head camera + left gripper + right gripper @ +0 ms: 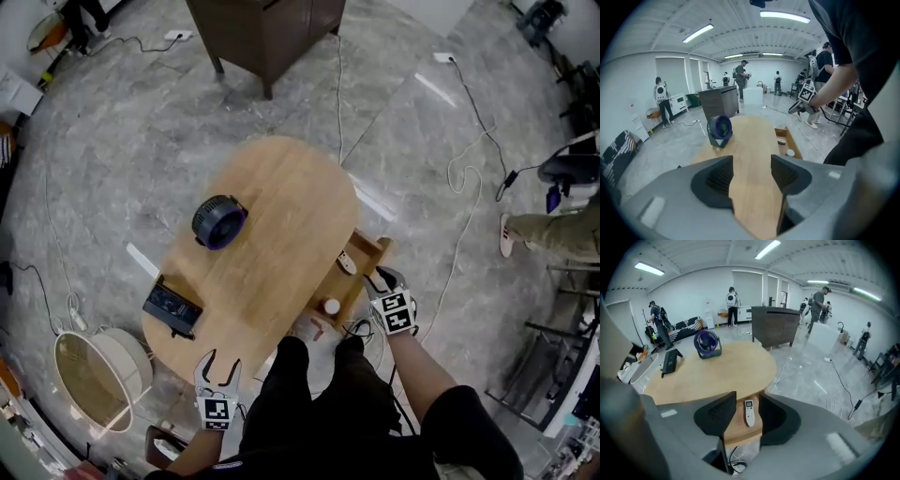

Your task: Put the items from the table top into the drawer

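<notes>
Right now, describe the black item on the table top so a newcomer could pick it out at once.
Find the oval wooden table; only two things stand on its top. The black item sits near the end closest to the person, by the edge away from the open drawer. Unlike the round dark-blue fan, it is rectangular and black.

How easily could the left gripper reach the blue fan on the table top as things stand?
Probably yes. The left gripper is open and empty at the near end of the table. Only bare wood lies between it and the fan, and the black device sits off to one side.
</notes>
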`<state>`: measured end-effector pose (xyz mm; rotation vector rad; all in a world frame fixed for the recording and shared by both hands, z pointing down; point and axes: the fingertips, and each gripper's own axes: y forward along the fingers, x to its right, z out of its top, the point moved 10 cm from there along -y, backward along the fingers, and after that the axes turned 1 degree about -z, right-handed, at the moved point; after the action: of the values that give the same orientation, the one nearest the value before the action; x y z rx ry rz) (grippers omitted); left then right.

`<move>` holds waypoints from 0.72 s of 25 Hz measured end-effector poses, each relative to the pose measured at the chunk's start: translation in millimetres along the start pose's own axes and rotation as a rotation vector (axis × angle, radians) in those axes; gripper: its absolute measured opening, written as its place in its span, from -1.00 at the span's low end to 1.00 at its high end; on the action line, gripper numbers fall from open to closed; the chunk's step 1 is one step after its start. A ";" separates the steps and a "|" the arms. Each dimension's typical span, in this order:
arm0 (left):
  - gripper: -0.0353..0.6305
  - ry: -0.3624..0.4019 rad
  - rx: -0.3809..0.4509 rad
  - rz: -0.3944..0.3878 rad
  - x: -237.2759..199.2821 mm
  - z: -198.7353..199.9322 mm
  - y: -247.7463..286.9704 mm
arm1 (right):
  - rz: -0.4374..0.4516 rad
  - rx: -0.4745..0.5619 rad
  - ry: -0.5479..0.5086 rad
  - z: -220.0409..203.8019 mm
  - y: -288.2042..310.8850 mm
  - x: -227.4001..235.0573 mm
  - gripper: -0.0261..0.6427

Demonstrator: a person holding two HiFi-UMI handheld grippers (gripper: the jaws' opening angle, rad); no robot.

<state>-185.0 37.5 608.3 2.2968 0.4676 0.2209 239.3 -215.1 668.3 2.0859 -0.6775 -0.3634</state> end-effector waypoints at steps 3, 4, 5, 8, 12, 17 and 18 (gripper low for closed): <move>-0.12 0.021 0.001 0.019 -11.9 15.7 -18.9 | -0.021 0.063 0.014 16.1 -50.6 -3.6 -0.40; -0.12 0.024 0.010 0.030 -16.4 23.2 -23.2 | -0.028 0.086 0.025 22.6 -65.9 -4.4 -0.41; -0.13 0.026 0.025 0.041 -20.7 32.0 -26.2 | -0.034 0.110 0.035 30.0 -79.9 -5.2 -0.41; -0.16 0.025 0.082 0.069 -27.8 63.0 -33.5 | -0.040 0.173 0.042 51.4 -120.7 -10.1 -0.49; -0.24 0.044 0.171 0.082 -30.9 113.5 -41.2 | -0.036 0.275 0.028 82.2 -175.2 -18.9 -0.59; -0.48 0.078 0.272 0.092 -21.5 166.0 -54.4 | -0.010 0.429 -0.004 114.6 -229.2 -26.3 -0.80; -0.54 0.084 0.286 0.098 -15.9 175.8 -57.8 | 0.002 0.458 -0.007 118.5 -239.1 -23.5 -0.81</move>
<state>-162.6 -47.9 444.8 2.6013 0.4533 0.3172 241.2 -170.6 404.1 2.5149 -0.8251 -0.2274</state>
